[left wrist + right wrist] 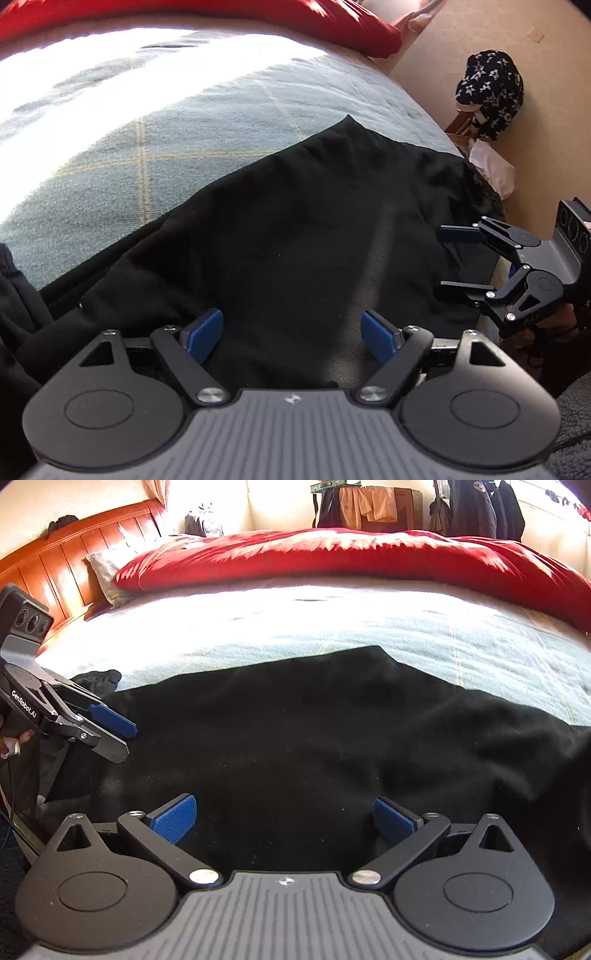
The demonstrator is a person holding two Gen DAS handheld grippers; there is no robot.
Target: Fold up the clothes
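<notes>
A black garment [295,221] lies spread on the near part of the bed, also in the right wrist view [314,731]. My left gripper [291,332] is open and empty, its blue pads [203,334] just above the garment's near part. It shows from the side at the garment's left edge in the right wrist view [123,738]. My right gripper [284,818] is open and empty over the garment's near edge. It shows at the garment's right edge in the left wrist view [443,260].
The bed has a pale blue checked blanket [147,129] and a red duvet [332,557] bunched at the far side. A wooden headboard [66,561] stands at the left. A star-patterned dark bundle [489,92] sits beside the bed. Clothes hang at the far wall [480,506].
</notes>
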